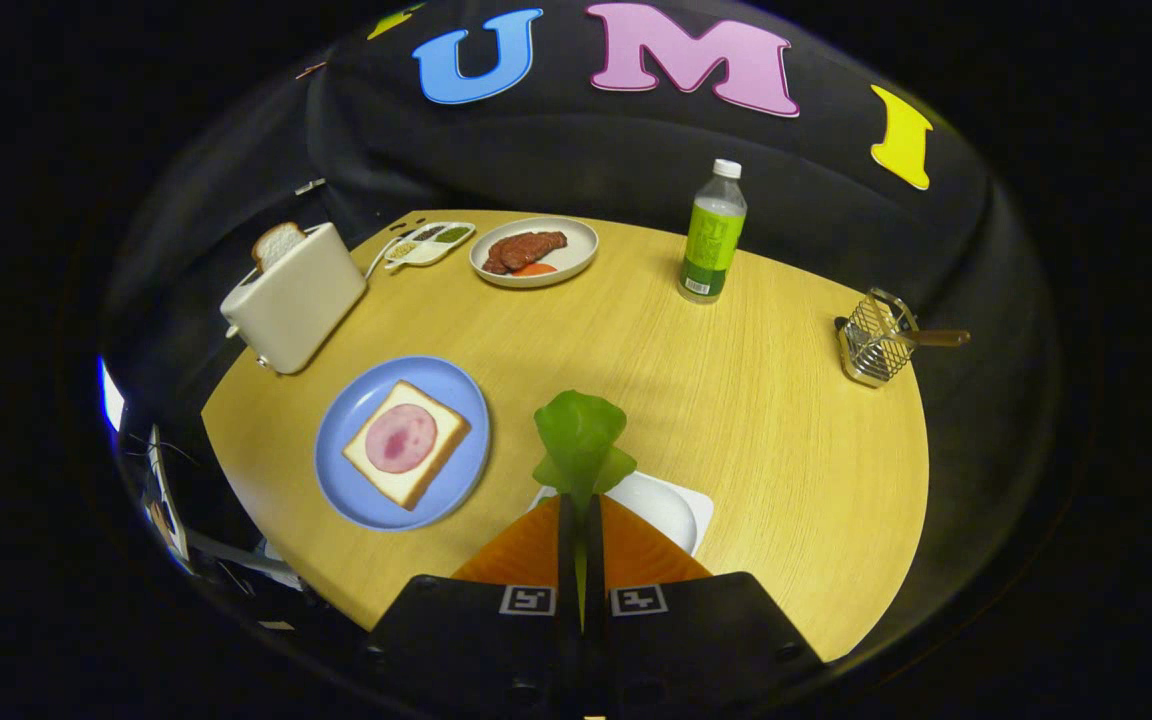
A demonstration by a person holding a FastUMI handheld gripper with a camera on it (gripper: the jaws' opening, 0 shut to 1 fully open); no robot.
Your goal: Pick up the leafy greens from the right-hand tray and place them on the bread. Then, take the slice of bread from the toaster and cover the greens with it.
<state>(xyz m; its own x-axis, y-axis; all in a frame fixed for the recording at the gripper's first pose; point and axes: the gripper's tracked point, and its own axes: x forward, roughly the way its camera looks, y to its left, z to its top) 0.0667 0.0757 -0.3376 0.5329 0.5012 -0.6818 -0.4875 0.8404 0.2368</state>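
A pale wooden counter (736, 400) sits against the booth's black cloth wall. The hand-held gripper (581, 500) is clenched on the leafy greens (581, 435), both fingers pinching the stem so that the leaf stands just ahead of the tips, lifted above the white tray (671, 505) that lies under and slightly to the right of the fingers. At about ten o'clock from the fingertips, near them, a blue plate (346, 480) carries the bread (436, 455) topped with a round of ham (401, 438). Farther off at eleven o'clock stands the toaster (296, 295) with a slice of bread (276, 242) poking from its slot. By my reading the pick-up is done; still to come are the carry leftward to the plate, laying the leaf on the ham, then fetching the toaster slice as a cover. A green bottle (712, 235) at one o'clock and a wire holder (874, 350) at two o'clock stand well apart from that path.
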